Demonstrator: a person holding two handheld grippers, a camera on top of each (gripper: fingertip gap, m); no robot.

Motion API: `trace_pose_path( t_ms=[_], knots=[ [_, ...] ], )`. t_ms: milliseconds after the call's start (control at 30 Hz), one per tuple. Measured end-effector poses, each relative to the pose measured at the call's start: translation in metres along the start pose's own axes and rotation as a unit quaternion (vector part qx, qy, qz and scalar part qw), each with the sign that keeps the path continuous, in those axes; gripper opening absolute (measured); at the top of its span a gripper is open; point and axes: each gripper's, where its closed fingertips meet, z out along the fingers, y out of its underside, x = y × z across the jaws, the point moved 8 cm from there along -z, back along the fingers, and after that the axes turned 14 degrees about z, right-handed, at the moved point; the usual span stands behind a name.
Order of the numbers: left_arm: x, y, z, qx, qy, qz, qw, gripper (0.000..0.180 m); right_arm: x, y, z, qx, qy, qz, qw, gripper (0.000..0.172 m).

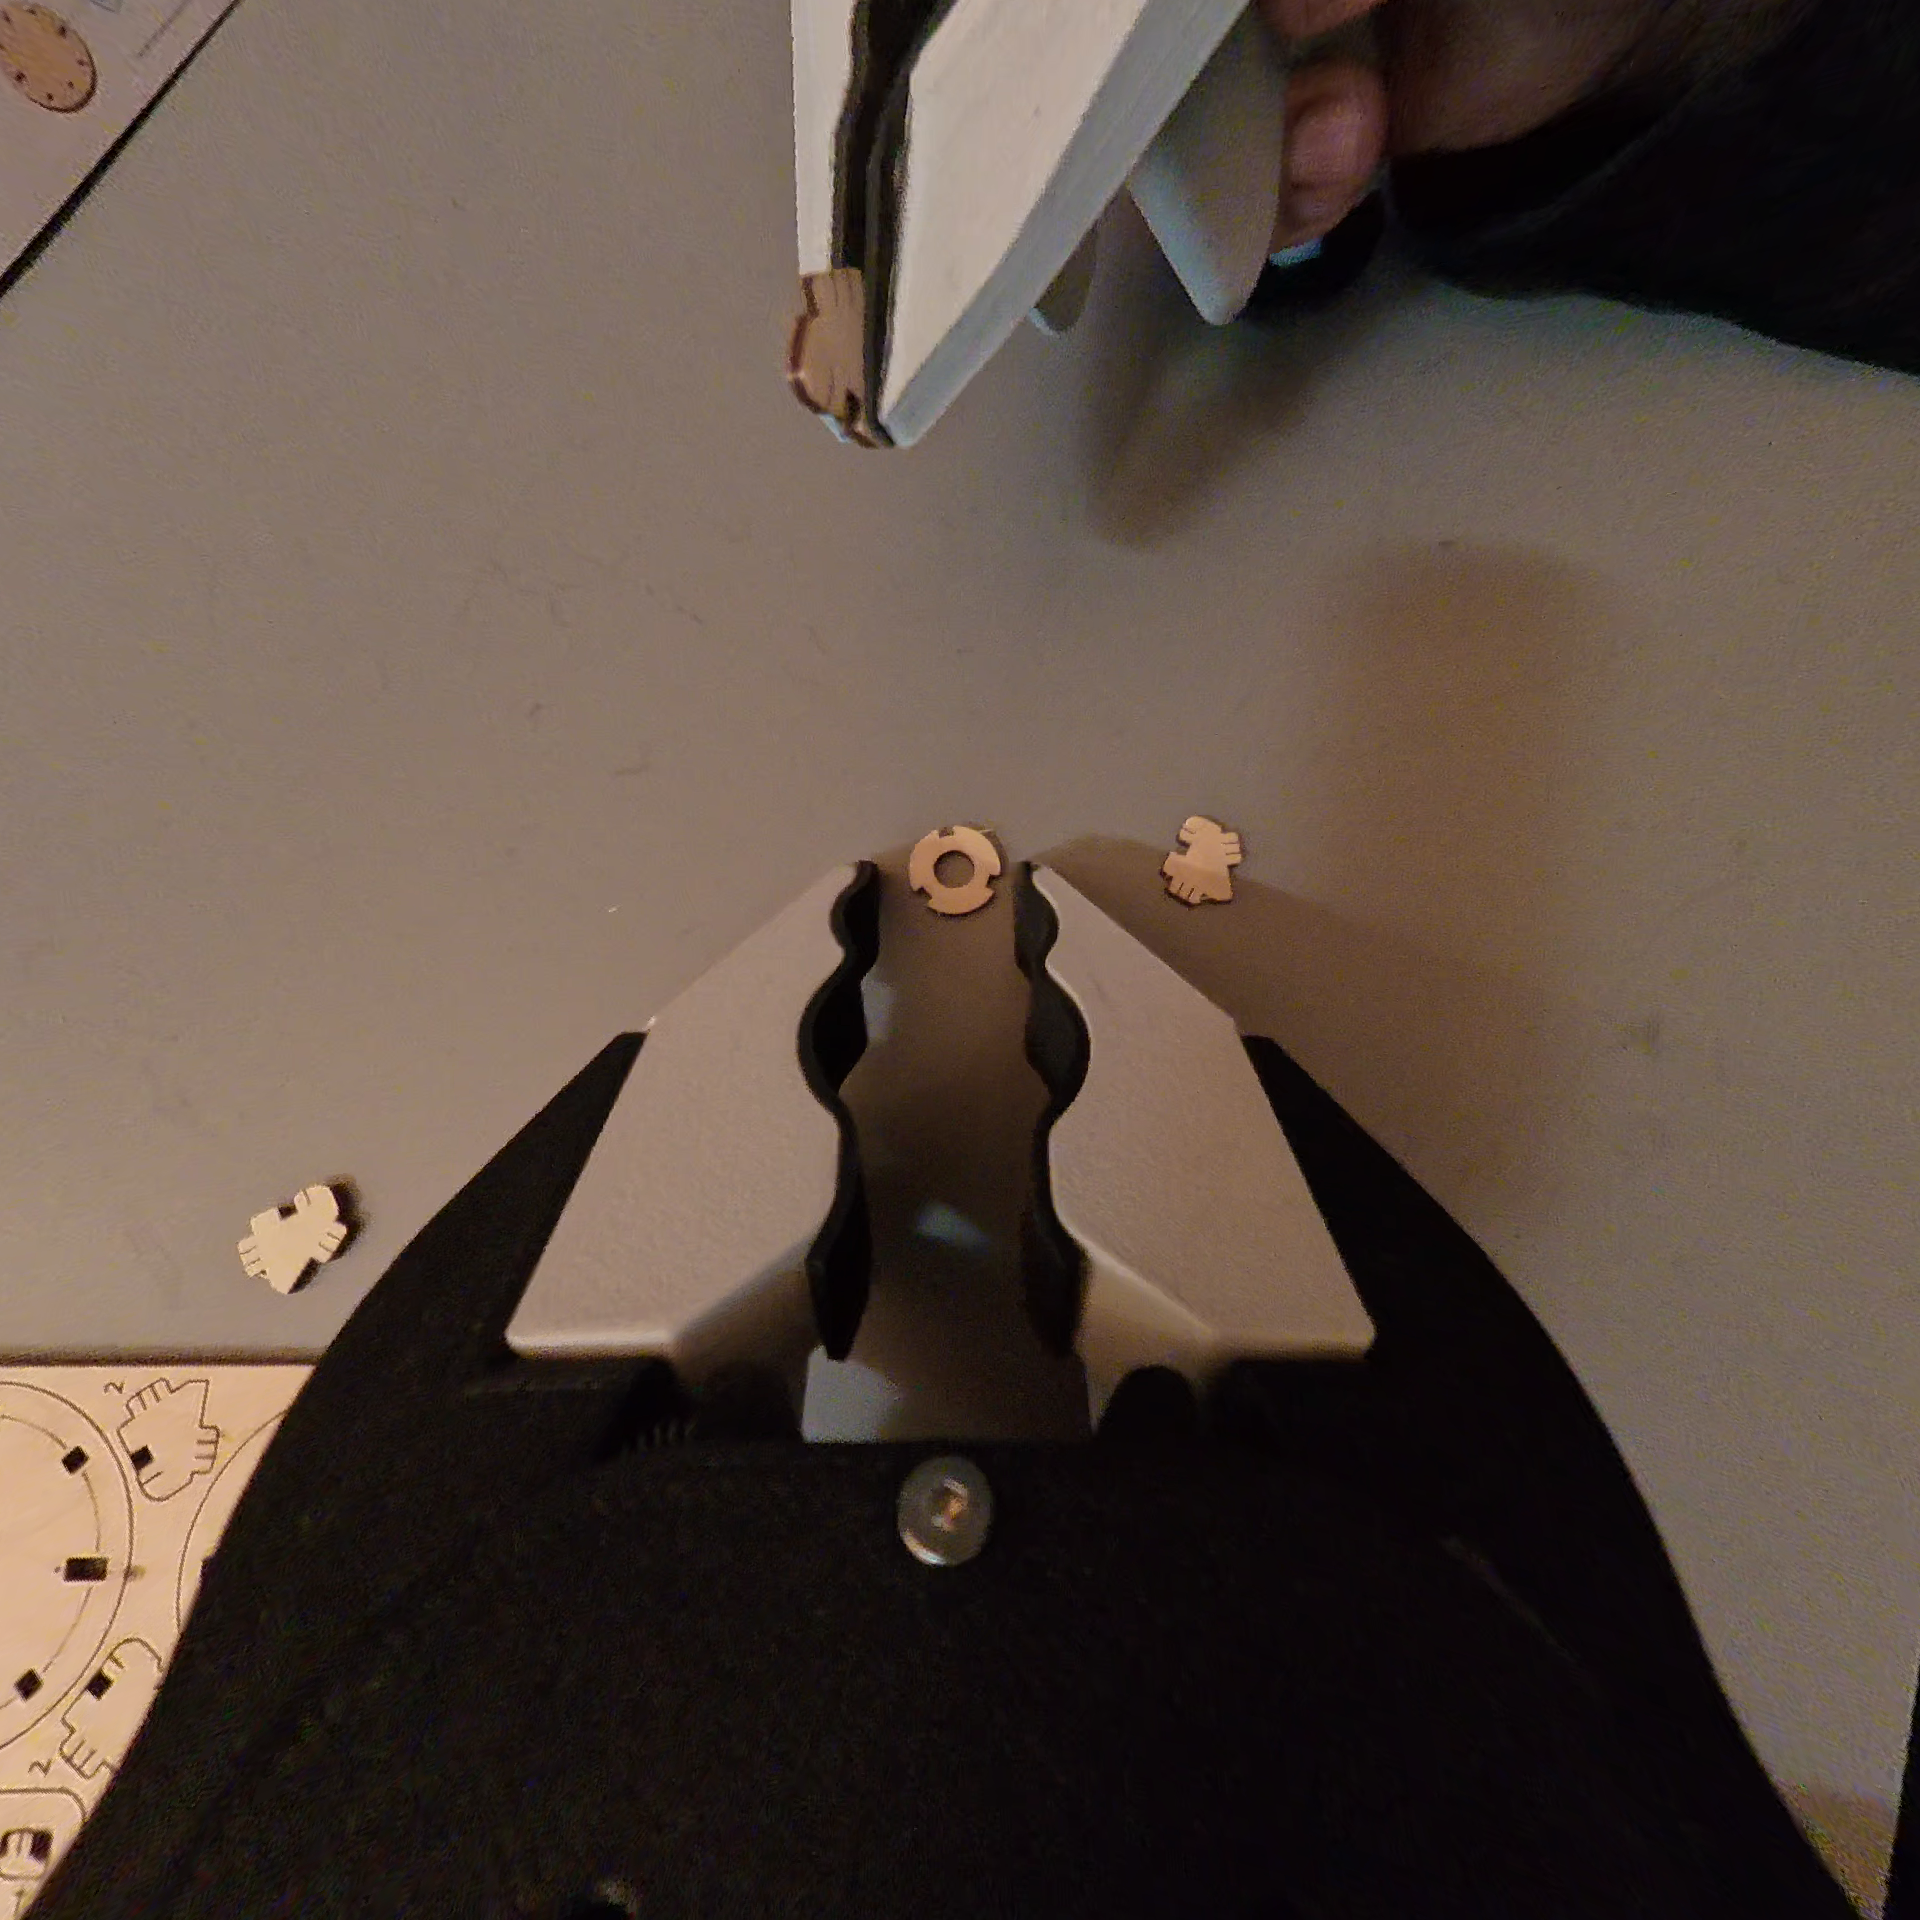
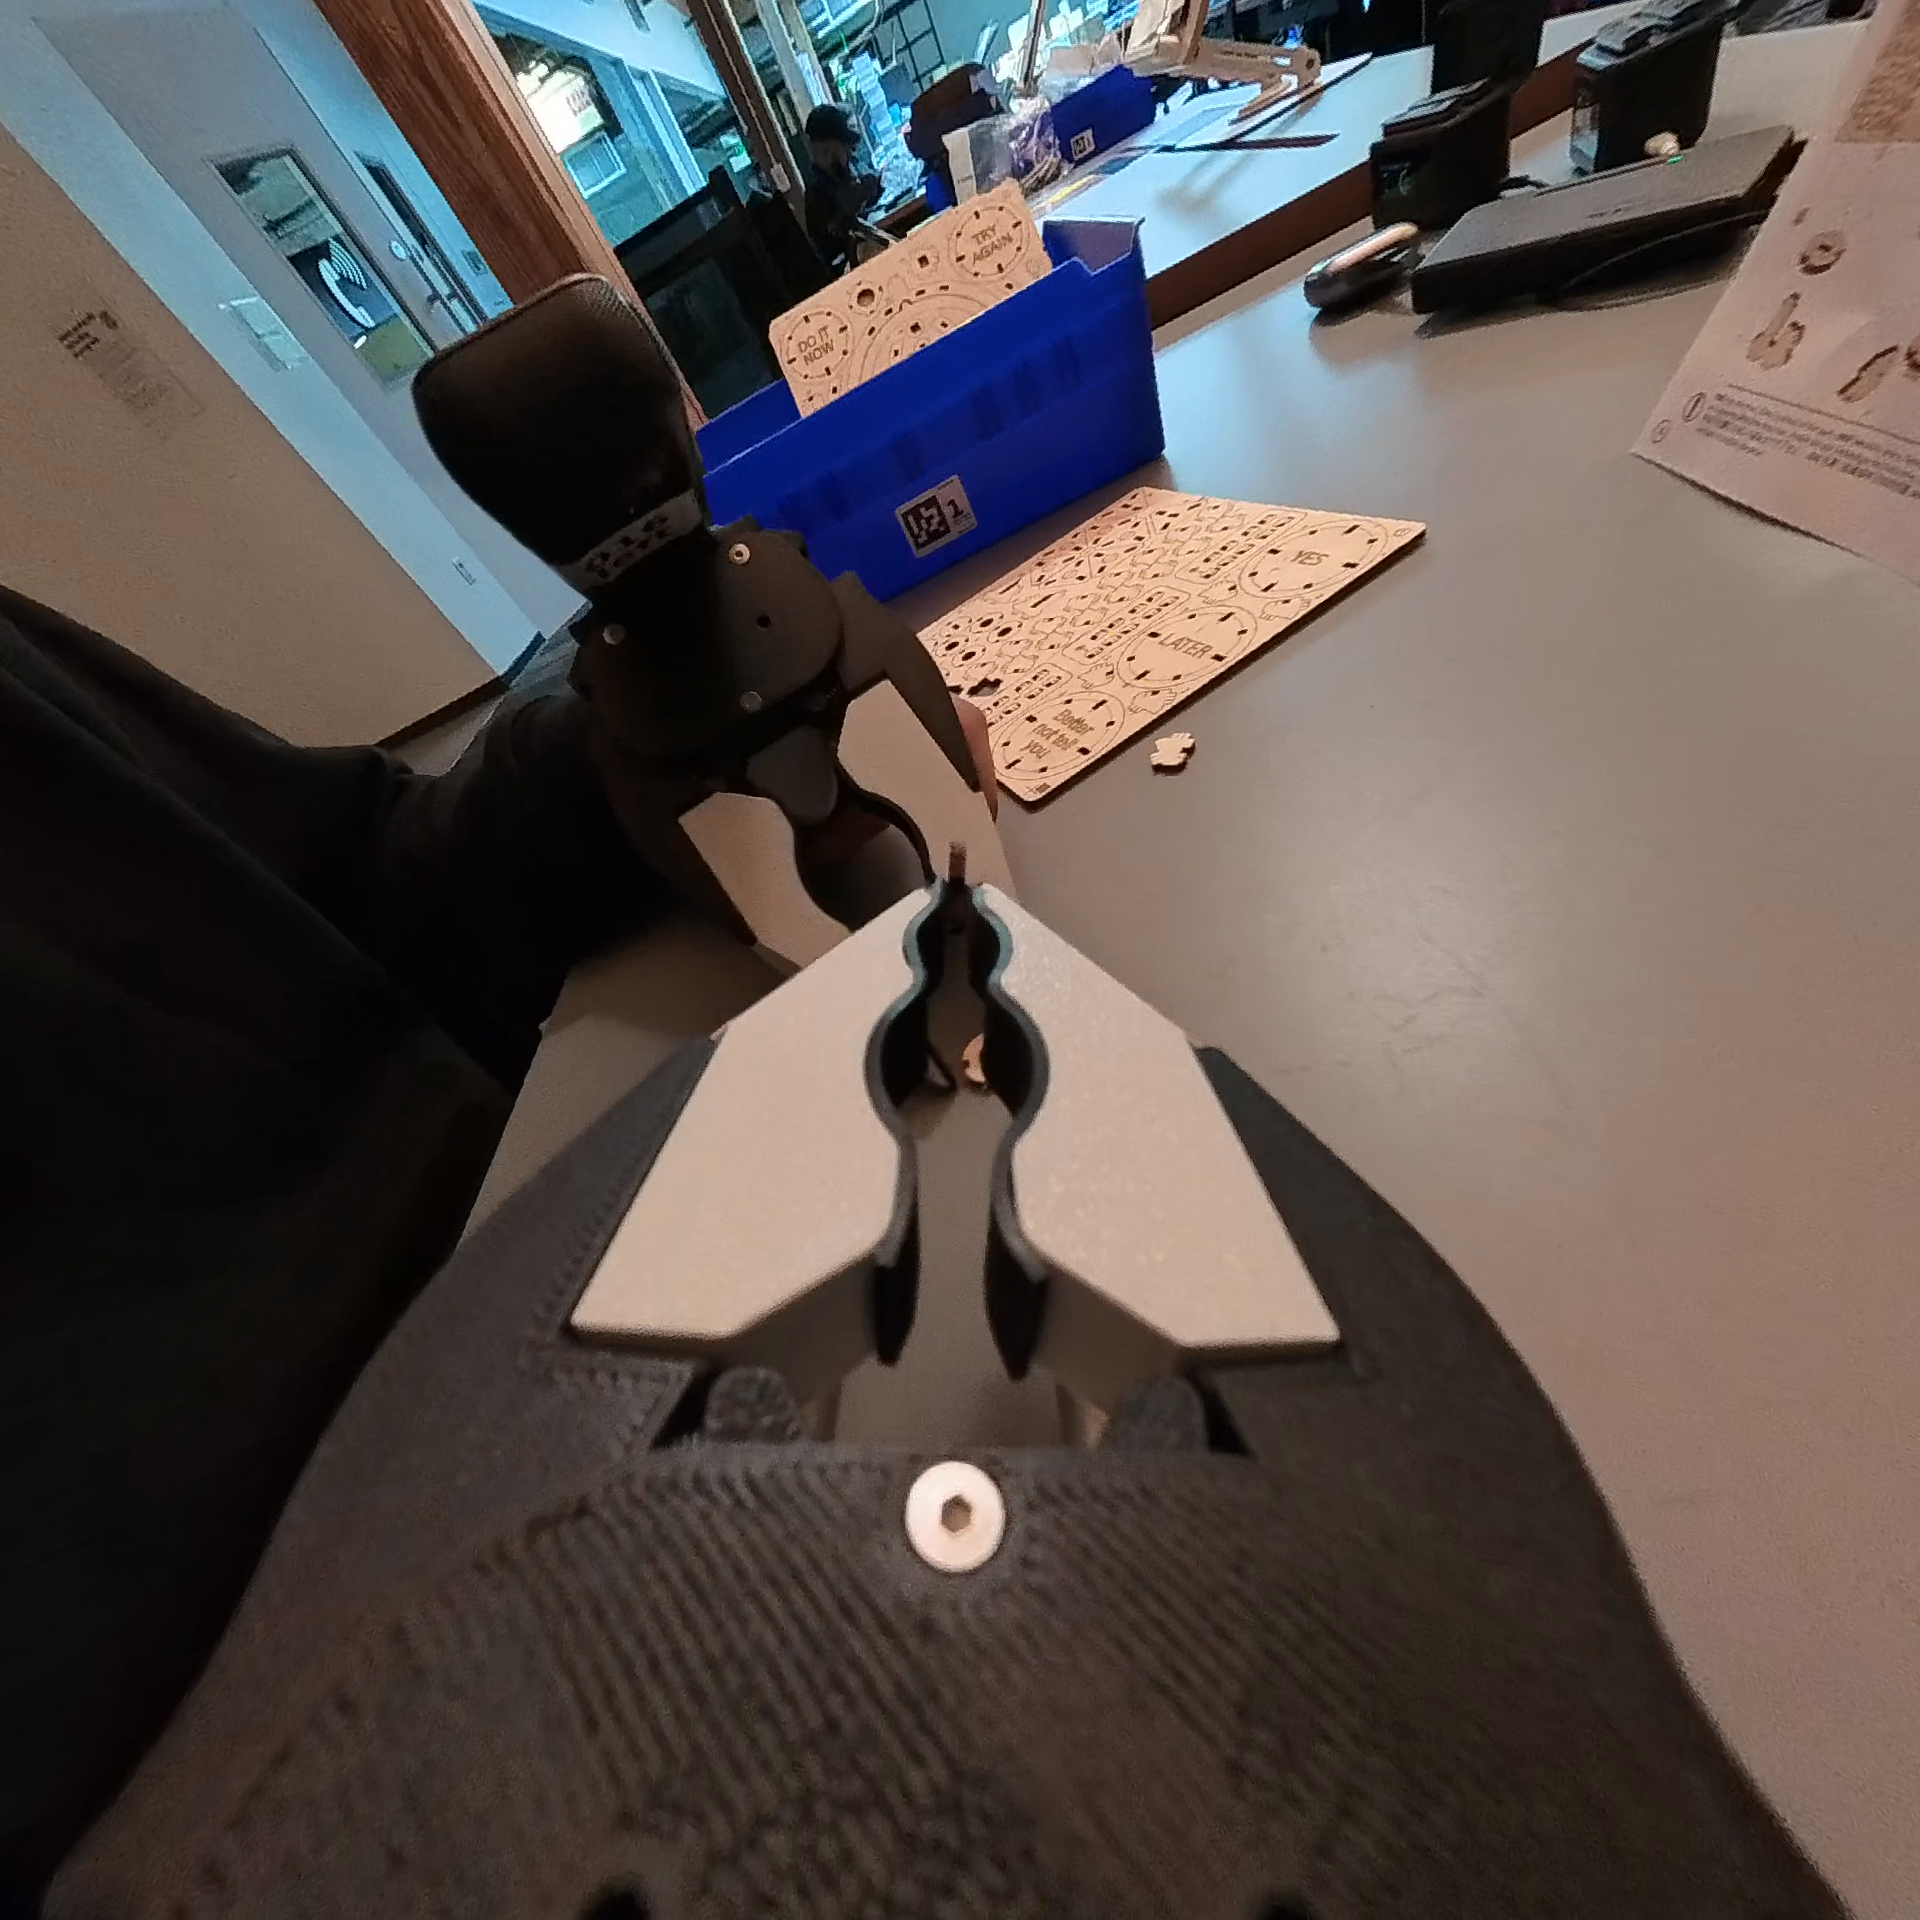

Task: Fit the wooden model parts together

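In the left wrist view the left gripper [image 1: 948, 871] hovers with fingers parted around a notched wooden ring [image 1: 954, 869] lying untouched on the grey surface [image 1: 416, 623], while in the right wrist view the right gripper [image 2: 956, 891] has fingers clenched on a small wooden piece [image 2: 955, 860] above that ring.

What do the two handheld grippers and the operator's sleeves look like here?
Both the left gripper and the right gripper have a black textured printed body, a silver screw, angular white fingers and wavy black pads. The left carries a black-and-white patterned strap. Sleeves are black.
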Motion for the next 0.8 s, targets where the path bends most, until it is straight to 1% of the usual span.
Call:
trace_pose_path(
  t_ms=[67,167,233,300,367,467,533,700,800],
  knots=[
    [0.000,0.000,0.000,0.000,0.000,0.002,1.000,0.017,-0.001,0.001,0.001,-0.006,-0.003,-0.001,1.000,0.000],
    [0.001,-0.001,0.000,0.005,0.018,0.002,1.000,0.017,-0.002,0.003,0.002,-0.027,-0.007,-0.006,1.000,0.000],
    [0.001,-0.002,-0.003,0.025,0.031,-0.002,0.999,0.018,-0.003,0.006,0.004,-0.050,-0.004,-0.022,0.998,0.000],
    [0.000,-0.003,-0.011,0.066,0.052,-0.014,0.996,0.019,-0.004,0.010,0.006,-0.077,0.004,-0.041,0.996,0.000],
    [-0.003,-0.005,-0.020,0.121,0.075,-0.030,0.989,0.018,-0.006,0.014,0.009,-0.098,-0.002,-0.047,0.994,0.000],
    [-0.004,-0.007,-0.034,0.206,0.118,-0.047,0.970,0.018,-0.009,0.016,0.012,-0.109,-0.019,-0.036,0.993,0.000],
    [-0.004,-0.008,-0.039,0.236,0.138,-0.057,0.960,0.017,-0.011,0.016,0.013,-0.103,-0.042,-0.018,0.994,0.000],
    [-0.003,-0.008,-0.040,0.246,0.150,-0.061,0.956,0.017,-0.015,0.013,0.012,-0.073,-0.106,0.031,0.991,0.000],
    [-0.003,-0.008,-0.041,0.254,0.156,-0.063,0.952,0.017,-0.017,0.014,0.014,-0.081,-0.112,0.029,0.990,0.000]
  ],
)
